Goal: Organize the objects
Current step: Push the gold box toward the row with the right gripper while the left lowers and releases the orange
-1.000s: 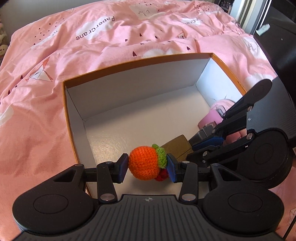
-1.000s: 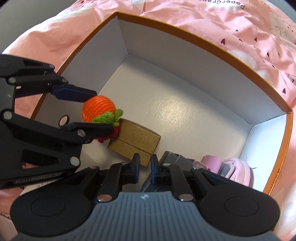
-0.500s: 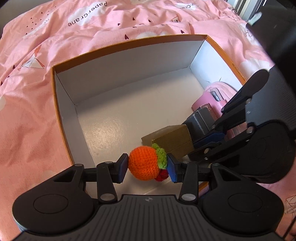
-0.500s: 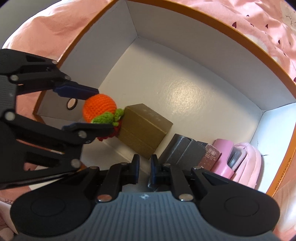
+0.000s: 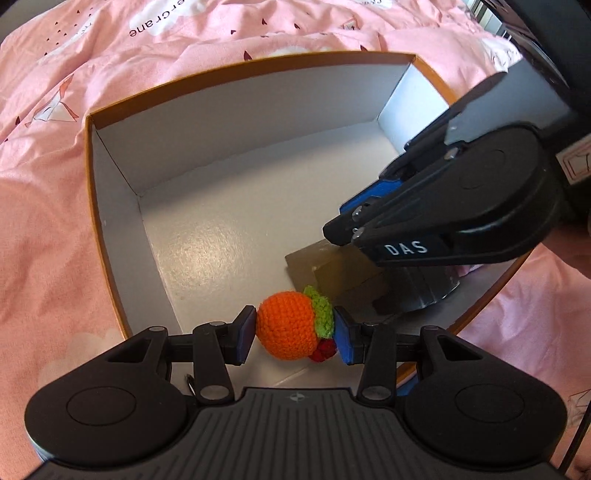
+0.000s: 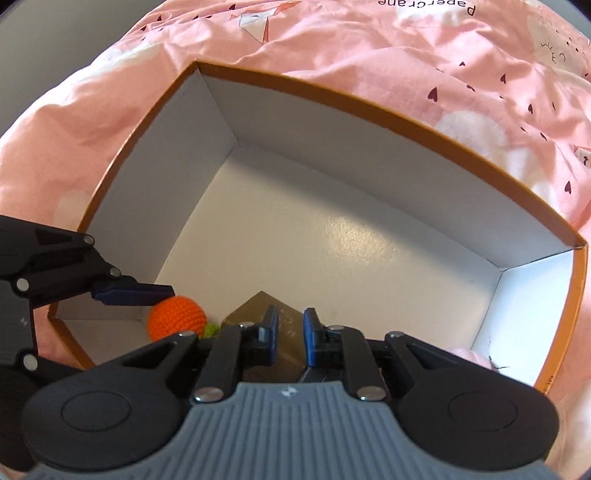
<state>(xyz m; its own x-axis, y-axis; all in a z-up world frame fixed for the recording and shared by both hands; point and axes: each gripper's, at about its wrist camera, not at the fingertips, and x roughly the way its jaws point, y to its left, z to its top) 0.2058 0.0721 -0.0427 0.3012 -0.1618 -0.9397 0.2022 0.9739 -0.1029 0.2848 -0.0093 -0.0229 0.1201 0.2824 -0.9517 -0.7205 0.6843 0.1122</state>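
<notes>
My left gripper [image 5: 293, 334] is shut on an orange crocheted fruit [image 5: 286, 334] with a green leaf and a red bit. It holds the fruit over the near left corner of the orange-rimmed white box [image 5: 110, 236]. The fruit also shows in the right wrist view [image 6: 177, 319]. My right gripper [image 6: 290, 336] hangs over a brown box [image 6: 258, 308] inside the white box [image 6: 369, 110]; its fingers stand a small gap apart with nothing between them. The brown box [image 5: 332, 269] and a grey item [image 5: 424, 288] lie near the right wall.
The white box lies on a pink bedspread [image 5: 184, 40] with printed clouds and hearts. A pink item [image 6: 469, 356] peeks out at the box's near right corner. Dark furniture [image 5: 546, 33] stands at the far right.
Both grippers have risen and pulled back toward the near side of the box. The left still holds the fruit. The right now covers the grey and pink items.
</notes>
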